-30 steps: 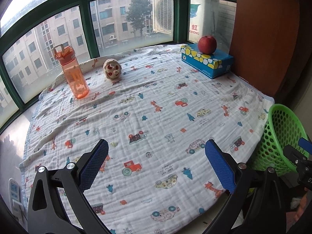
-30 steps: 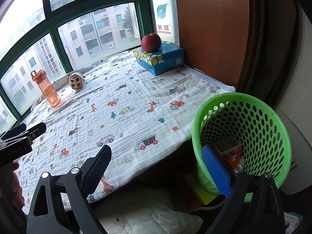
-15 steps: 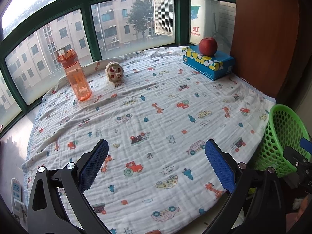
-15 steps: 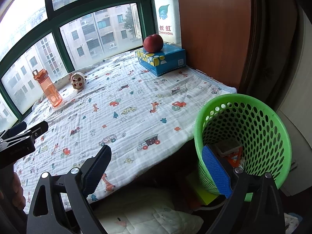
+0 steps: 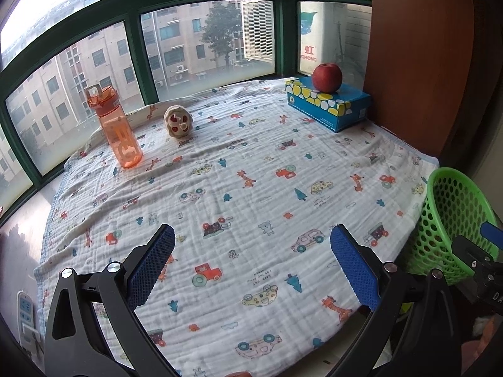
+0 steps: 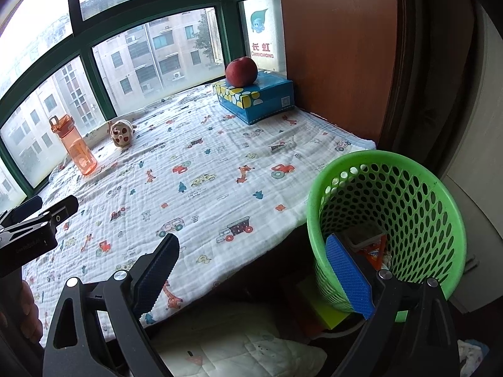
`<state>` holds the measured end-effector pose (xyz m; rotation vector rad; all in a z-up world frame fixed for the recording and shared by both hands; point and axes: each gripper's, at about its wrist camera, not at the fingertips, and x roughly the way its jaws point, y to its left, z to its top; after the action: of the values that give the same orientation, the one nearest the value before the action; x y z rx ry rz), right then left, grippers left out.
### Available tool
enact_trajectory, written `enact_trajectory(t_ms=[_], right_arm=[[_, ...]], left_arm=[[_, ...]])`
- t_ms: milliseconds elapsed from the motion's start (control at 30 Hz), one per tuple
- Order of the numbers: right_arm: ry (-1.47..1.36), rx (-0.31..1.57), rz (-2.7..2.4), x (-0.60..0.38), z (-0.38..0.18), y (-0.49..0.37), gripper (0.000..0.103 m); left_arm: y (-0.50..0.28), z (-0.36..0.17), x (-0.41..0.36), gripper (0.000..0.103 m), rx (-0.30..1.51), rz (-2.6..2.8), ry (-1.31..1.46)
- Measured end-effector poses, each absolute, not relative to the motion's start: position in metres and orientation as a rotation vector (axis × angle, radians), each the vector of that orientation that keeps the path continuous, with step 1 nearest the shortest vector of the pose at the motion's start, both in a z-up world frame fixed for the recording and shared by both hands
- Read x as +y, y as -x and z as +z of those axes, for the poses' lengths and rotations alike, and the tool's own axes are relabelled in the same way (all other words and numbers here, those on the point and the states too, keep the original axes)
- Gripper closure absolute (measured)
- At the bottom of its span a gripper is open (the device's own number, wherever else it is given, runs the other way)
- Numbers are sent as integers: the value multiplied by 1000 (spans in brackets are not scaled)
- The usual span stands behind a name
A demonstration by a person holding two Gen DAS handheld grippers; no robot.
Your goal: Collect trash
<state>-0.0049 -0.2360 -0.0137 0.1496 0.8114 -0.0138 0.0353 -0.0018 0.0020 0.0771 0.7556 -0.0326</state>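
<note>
Our left tongs (image 5: 251,260) and right tongs (image 6: 251,270) both gape, empty, over the cloth (image 5: 251,188). At three o'clock stands the basket (image 6: 418,207); only the right view shows trash (image 6: 371,245) inside. Farther: bottle (image 5: 118,132) at ten, toy (image 5: 178,122) at eleven, apple (image 5: 327,77) on box (image 5: 330,106) at one.
</note>
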Motion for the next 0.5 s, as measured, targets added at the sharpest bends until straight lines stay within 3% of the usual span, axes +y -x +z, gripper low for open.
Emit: enact_trajectory(t_ms=[500], right_arm=[[-151,812,-20,-239,-14,6,12]], left_arm=[[-35,1,-6,5,753,-41,-77]])
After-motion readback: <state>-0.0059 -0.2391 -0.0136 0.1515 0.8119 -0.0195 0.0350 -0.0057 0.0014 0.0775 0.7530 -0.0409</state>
